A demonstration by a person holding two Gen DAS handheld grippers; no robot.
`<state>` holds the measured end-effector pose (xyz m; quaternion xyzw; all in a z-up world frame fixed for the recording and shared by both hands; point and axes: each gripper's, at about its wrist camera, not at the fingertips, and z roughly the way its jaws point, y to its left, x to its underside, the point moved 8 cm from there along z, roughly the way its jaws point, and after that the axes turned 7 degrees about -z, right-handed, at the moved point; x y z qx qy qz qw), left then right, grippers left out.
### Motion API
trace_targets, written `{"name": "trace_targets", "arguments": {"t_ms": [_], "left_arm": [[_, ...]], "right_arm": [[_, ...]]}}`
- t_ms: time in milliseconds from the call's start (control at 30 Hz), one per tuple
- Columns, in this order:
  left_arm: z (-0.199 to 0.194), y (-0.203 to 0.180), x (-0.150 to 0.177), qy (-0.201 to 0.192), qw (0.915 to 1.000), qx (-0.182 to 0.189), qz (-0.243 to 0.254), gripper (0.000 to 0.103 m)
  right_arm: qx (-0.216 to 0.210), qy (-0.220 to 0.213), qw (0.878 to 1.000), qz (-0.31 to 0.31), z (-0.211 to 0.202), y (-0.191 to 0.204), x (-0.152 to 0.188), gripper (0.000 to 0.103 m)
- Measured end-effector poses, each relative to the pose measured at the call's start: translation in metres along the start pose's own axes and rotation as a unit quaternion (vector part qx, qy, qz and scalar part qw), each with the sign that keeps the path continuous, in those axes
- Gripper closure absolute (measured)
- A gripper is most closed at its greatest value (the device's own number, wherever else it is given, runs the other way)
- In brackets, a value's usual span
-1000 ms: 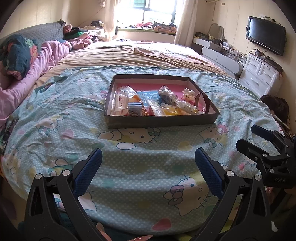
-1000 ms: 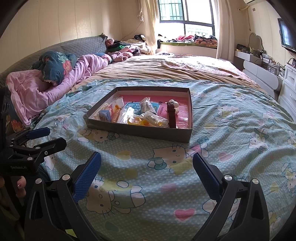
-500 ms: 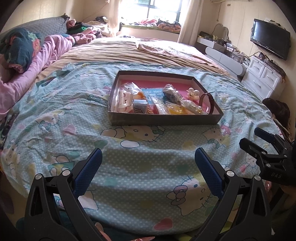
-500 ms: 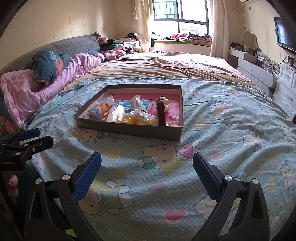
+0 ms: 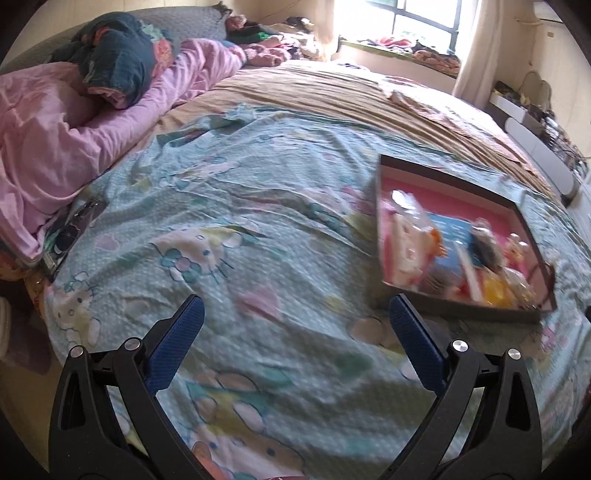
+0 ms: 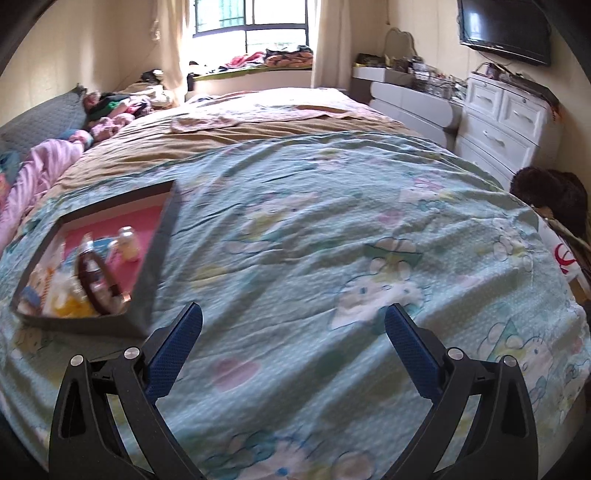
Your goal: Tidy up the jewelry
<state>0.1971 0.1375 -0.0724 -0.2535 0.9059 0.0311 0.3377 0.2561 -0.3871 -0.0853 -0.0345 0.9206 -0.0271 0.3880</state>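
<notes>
1. You are holding the left gripper (image 5: 293, 334) low over the bedspread (image 5: 258, 258), pointing forward and slightly down, with its jaws spread wide and nothing sitting between the blue pads (image 5: 175, 349).
2. To the left of that gripper, a pink quilt (image 5: 55, 147) is lying bunched along the edge of the bed, with a dark blue blanket (image 5: 118, 62) resting on top of it.
3. The box (image 5: 458, 314) of jewelry is sitting on the bedspread to the right of your left gripper, just past the tip of its right finger; the pieces inside it are showing blurred against a pink lining.
4. You are holding the right gripper (image 6: 293, 332) at much the same low, forward-tilted angle, its jaws also standing wide apart and gripping nothing.
5. In the right wrist view the box (image 6: 155, 258) is lying to the left of that gripper, near its left finger, with a brown strap (image 6: 98, 280) standing looped at the near corner.
6. Farther right, a white dresser (image 6: 506, 125) is standing beside the bed under a television (image 6: 506, 29) on the wall.
</notes>
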Motion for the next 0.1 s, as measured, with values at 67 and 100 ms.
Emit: {"name": "trace_targets", "arguments": {"t_ms": [67,100], "left_arm": [[0.027,0.024,-0.022,0.009,0.9993,-0.03,-0.019,0.009],[0.039,0.032,-0.031,0.012,0.999,-0.039,-0.022,0.009]], "right_arm": [[0.027,0.018,0.999,0.016,0.023,-0.03,-0.007,0.005],[0.038,0.026,0.999,0.021,0.034,-0.043,-0.01,0.005]]}}
